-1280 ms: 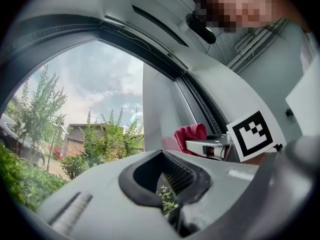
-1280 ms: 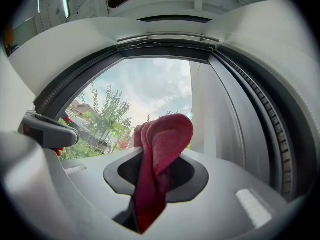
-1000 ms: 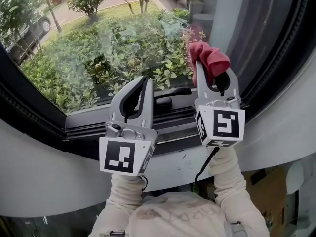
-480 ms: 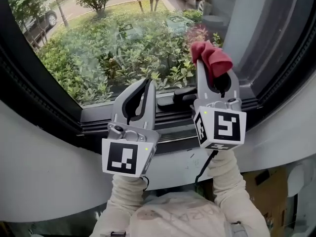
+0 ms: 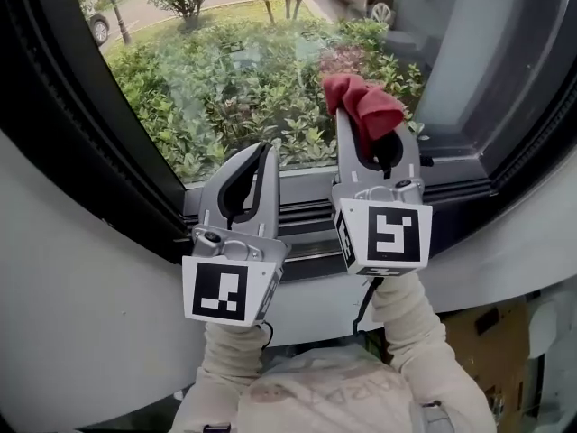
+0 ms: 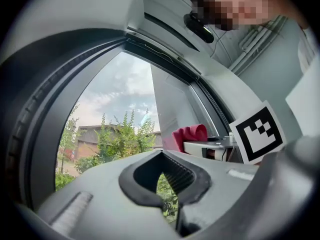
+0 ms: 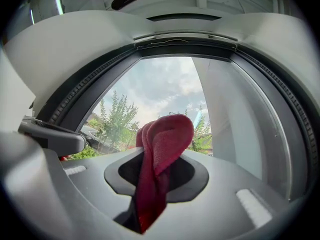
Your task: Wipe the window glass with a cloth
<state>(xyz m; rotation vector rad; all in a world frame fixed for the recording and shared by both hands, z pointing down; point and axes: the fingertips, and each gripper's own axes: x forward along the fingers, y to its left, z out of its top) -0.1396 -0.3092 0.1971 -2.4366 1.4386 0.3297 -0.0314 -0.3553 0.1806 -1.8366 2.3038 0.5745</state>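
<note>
A red cloth [image 5: 362, 108] [image 7: 159, 156] sticks out beyond the tips of my right gripper [image 5: 353, 115] [image 7: 156, 171], which is shut on it, close to the window glass [image 5: 261, 70] [image 7: 165, 91]. The cloth's bunched end reaches toward the lower part of the pane; whether it touches the glass I cannot tell. My left gripper [image 5: 261, 152] [image 6: 167, 181] is shut with nothing in it, held lower and to the left over the dark window frame [image 5: 297, 219]. The cloth [image 6: 190, 136] and the right gripper's marker cube [image 6: 257, 133] appear at the right of the left gripper view.
A thick black gasket [image 5: 99, 133] rims the rounded window, set in a white wall [image 5: 81, 314]. A grey pillar [image 5: 478, 70] borders the pane on the right. Bushes [image 5: 234, 88] and parked cars lie outside. A cardboard box [image 5: 491, 354] sits low right.
The view has shifted so the window sits further right in frame. My right gripper with the cloth has moved a little left and up along the glass. The left gripper has barely moved.
</note>
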